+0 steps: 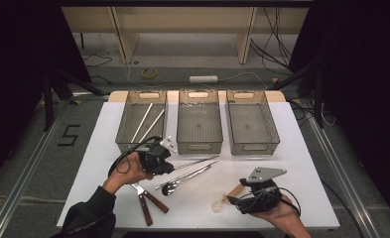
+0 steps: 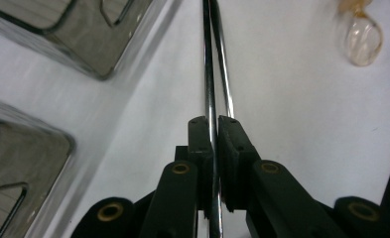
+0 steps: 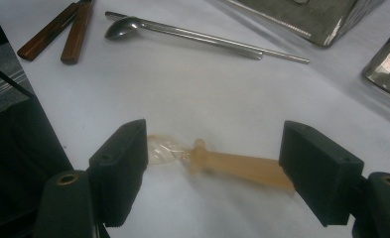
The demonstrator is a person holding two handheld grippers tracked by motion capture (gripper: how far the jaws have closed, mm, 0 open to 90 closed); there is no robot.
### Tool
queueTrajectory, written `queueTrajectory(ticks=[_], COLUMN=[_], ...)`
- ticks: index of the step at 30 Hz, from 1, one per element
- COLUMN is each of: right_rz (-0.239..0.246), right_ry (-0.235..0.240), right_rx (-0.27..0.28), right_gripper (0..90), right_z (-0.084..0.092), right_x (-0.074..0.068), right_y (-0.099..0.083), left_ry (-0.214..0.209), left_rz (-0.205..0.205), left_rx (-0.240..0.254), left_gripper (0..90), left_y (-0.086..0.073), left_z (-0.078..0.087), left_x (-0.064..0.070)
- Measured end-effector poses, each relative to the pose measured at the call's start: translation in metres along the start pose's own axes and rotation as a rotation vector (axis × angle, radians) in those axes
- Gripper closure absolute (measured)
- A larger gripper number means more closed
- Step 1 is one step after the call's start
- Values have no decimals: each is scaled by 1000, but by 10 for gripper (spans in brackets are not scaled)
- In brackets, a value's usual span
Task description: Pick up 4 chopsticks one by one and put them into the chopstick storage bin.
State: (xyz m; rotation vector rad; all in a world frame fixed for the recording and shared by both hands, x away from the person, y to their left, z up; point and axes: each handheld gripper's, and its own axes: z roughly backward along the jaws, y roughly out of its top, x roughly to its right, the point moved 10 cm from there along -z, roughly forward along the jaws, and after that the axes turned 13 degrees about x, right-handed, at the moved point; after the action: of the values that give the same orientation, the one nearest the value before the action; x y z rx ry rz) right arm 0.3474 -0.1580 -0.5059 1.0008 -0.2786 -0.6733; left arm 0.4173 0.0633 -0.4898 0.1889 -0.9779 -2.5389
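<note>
Nearest our lens, the left gripper [image 2: 214, 121] is clenching a metal chopstick [image 2: 208, 74], its mate [image 2: 221, 59] lying alongside (it could slip or drag along). Our right gripper [image 3: 212, 148] is gaping released around the plastic spoon [image 3: 232, 166]; its clear bowl is blurring out.

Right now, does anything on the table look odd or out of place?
Nothing looks spilled or broken. The clear spoon lies alone between the open right gripper's jaws, apart from the metal cutlery; the left gripper pinches thin metal rods.
</note>
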Motion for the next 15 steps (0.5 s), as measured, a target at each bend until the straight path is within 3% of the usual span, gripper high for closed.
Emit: queueTrajectory(ticks=[10,15], right_rz=[-1,-2], right_ry=[0,-3], right_rx=[-1,0], right_gripper=[282,282], right_z=[0,0], right_x=[0,0], right_y=[0,0], left_ry=[-14,29], left_rz=[7,35], left_rx=[108,158], left_gripper=[847,847], left_y=[25,34], left_z=[21,37], left_x=[10,-4])
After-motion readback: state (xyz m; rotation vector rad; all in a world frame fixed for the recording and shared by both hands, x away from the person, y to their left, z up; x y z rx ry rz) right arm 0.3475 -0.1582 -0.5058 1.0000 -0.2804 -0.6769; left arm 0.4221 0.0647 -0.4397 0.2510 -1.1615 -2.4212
